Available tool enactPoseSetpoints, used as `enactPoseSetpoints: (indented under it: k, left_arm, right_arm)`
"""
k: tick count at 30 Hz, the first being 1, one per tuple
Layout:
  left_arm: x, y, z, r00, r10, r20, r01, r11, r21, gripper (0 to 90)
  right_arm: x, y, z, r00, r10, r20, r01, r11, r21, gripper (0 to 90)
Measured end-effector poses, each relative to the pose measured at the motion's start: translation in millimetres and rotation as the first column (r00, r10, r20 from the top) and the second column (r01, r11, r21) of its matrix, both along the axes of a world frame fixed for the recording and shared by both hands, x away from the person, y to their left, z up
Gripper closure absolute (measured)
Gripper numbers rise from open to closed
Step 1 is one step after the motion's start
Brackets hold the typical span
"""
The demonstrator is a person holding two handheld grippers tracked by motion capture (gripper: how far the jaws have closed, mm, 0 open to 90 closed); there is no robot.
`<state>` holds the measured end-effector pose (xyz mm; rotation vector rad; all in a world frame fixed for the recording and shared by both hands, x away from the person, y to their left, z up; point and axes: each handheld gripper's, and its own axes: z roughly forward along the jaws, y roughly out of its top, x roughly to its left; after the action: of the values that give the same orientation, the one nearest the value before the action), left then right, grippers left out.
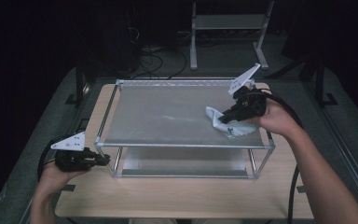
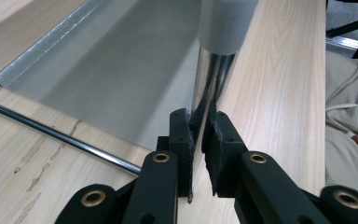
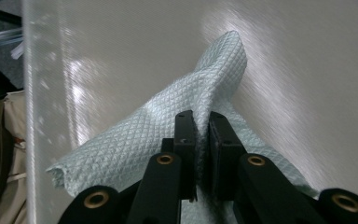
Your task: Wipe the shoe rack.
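Right hand-held gripper [image 1: 220, 119] presses cloth [image 1: 233, 128] on steel shelf [image 1: 168, 116], dark room

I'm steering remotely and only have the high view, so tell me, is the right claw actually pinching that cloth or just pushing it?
Observer: Pinching. In the right gripper view the right claw has its jaws closed on a fold of the pale quilted cloth.
Operator: And the left claw, is it holding anything?
Observer: Yes. The left claw is shut on the shiny upright leg at the rack's near left corner.
Operator: Is the cloth flat on the shelf?
Observer: No. It rises in a bunched peak ahead of the jaws, over the grey top shelf.
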<state>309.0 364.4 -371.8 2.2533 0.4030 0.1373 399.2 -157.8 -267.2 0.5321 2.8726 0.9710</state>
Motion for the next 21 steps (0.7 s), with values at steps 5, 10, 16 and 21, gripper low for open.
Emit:
enactPoseSetpoints:
  k: [5,10,16,21]
  left_arm:
    - [0.8,-3.9,0.7,1.0000,-0.004,-0.001,0.004,1.0000,0.008,81.3]
    - [0.3,-1.0,0.3,1.0000,0.002,0.001,-0.002,1.0000,0.003,81.2]
    - [0.3,-0.7,0.7,0.9999,0.011,-0.001,-0.011,0.9999,0.007,81.2]
    - [1.0,-1.3,0.9,0.9999,0.011,0.002,-0.011,0.9999,0.010,81.2]
  right_arm:
    - [1.1,17.4,-1.3,0.9995,0.028,0.016,-0.028,1.000,-0.003,83.0]
    - [1.1,10.6,0.3,0.9996,0.024,0.013,-0.024,1.000,-0.016,83.0]
    - [-1.1,-20.5,-0.7,0.9988,-0.047,0.013,0.047,0.999,0.000,82.9]
    - [1.5,-5.2,-1.3,0.9997,-0.010,0.022,0.010,1.000,0.012,82.9]
